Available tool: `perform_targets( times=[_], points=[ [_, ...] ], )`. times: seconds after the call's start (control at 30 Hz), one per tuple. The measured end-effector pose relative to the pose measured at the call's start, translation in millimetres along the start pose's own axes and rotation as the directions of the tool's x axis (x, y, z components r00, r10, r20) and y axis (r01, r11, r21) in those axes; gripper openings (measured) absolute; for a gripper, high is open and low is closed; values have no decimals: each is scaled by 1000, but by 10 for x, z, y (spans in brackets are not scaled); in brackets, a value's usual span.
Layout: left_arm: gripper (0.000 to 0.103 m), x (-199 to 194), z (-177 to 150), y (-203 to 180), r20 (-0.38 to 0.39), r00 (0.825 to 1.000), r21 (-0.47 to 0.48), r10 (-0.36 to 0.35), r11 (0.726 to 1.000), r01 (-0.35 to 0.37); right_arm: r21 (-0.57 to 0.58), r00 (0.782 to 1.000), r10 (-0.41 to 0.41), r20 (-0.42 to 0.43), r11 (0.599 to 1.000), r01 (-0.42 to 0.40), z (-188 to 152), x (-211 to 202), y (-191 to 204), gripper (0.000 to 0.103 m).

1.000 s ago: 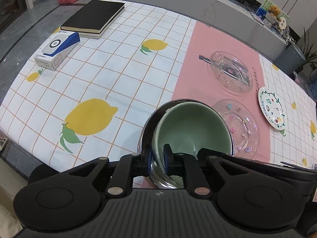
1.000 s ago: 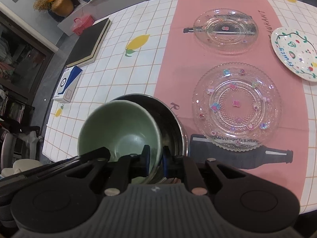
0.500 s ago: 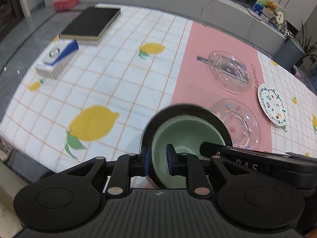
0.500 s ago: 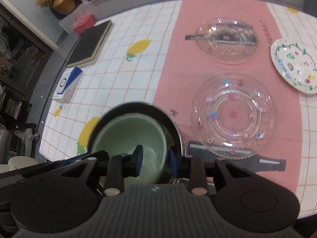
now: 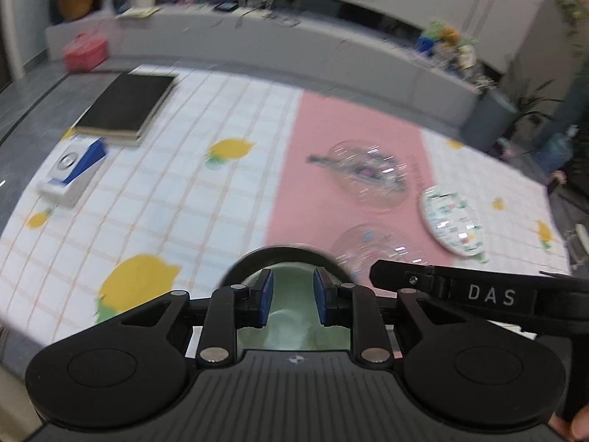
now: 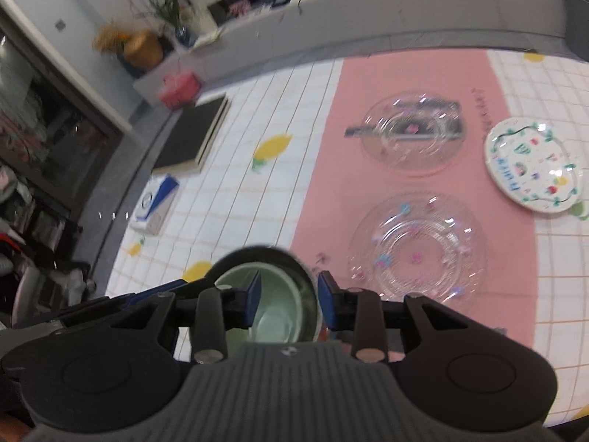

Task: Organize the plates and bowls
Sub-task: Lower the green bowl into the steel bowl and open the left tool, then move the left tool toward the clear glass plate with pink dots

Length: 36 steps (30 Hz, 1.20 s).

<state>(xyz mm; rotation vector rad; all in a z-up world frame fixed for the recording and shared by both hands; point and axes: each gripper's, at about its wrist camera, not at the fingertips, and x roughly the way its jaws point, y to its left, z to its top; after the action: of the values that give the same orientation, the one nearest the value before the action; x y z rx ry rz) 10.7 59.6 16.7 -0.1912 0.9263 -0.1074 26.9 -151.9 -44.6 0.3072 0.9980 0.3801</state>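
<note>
Showing a tabletop under a white grid cloth with printed lemons (image 5: pixel 235 147) and a pink central strip. Far left: black hardcover book (image 5: pixel 127 108), with a white-and-blue small box (image 5: pixel 71 171) nearer. Near centre: pale green ceramic bowl (image 6: pixel 274 313) nested inside a dark-rimmed stainless steel bowl (image 6: pixel 257 254), standing on the cloth at the pink strip's left edge. Left gripper (image 5: pixel 292 302) with blue pads spread wide, empty, hovering above the green bowl. Right gripper (image 6: pixel 289 304) likewise spread and empty, its pads on either side of the nested bowls from above, not touching. Right of the bowls: clear glass plate with coloured dots (image 6: pixel 418 248), a second clear glass plate (image 6: pixel 412 132) farther away, and a white plate with painted fruit border (image 6: pixel 533 165) at far right.

Risks, as judgement: clear plates hard to see on pink, so a misjudged pinch could chip a rim; a gripper passing low could knock the nested bowls.

Hard to make out: strong motion blur; near halves of both bowls hidden behind gripper bodies.
</note>
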Motion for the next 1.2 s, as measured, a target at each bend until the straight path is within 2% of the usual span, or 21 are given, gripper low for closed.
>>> perform_targets(
  times=[0.13, 0.23, 0.4, 0.57, 0.73, 0.83, 0.97, 1.03, 1.13, 1.2],
  points=[
    [30, 52, 81, -250, 19, 998, 84, -56, 995, 54, 63, 999, -22, 40, 998, 20, 3, -135, -306, 35],
    [36, 178, 159, -413, 12, 997, 121, -79, 990, 77, 131, 998, -46, 46, 991, 39, -27, -166, -574, 36],
    [45, 482, 264, -668, -22, 998, 190, -60, 980, 63, 218, 995, -86, 50, 973, 73, -111, -143, -953, 41],
    [45, 943, 374, -777, -129, 992, 248, 10, 969, 23, 301, 996, -87, 34, 951, 73, -199, -18, -1265, 41],
    [45, 1354, 450, -699, -249, 968, 188, 39, 982, 9, 355, 996, -84, 9, 932, 75, -262, 185, -1492, 41],
    [45, 1517, 470, -703, -284, 956, 181, 77, 983, -26, 376, 997, -71, -3, 924, 67, -269, 287, -1590, 41],
    [44, 1699, 488, -695, -358, 929, 149, 96, 988, -44, 399, 999, -50, -7, 916, 48, -271, 365, -1679, 41],
    [36, 1792, 498, -687, -385, 915, 144, 118, 987, -67, 409, 999, -39, -8, 912, 39, -266, 390, -1705, 41],
    [31, 1869, 491, -699, -402, 905, 151, 137, 985, -82, 420, 1000, -28, -10, 907, 29, -273, 419, -1740, 40],
    [28, 1909, 492, -699, -414, 899, 146, 142, 985, -89, 431, 1000, -18, -13, 902, 21, -278, 442, -1772, 35]
  ],
)
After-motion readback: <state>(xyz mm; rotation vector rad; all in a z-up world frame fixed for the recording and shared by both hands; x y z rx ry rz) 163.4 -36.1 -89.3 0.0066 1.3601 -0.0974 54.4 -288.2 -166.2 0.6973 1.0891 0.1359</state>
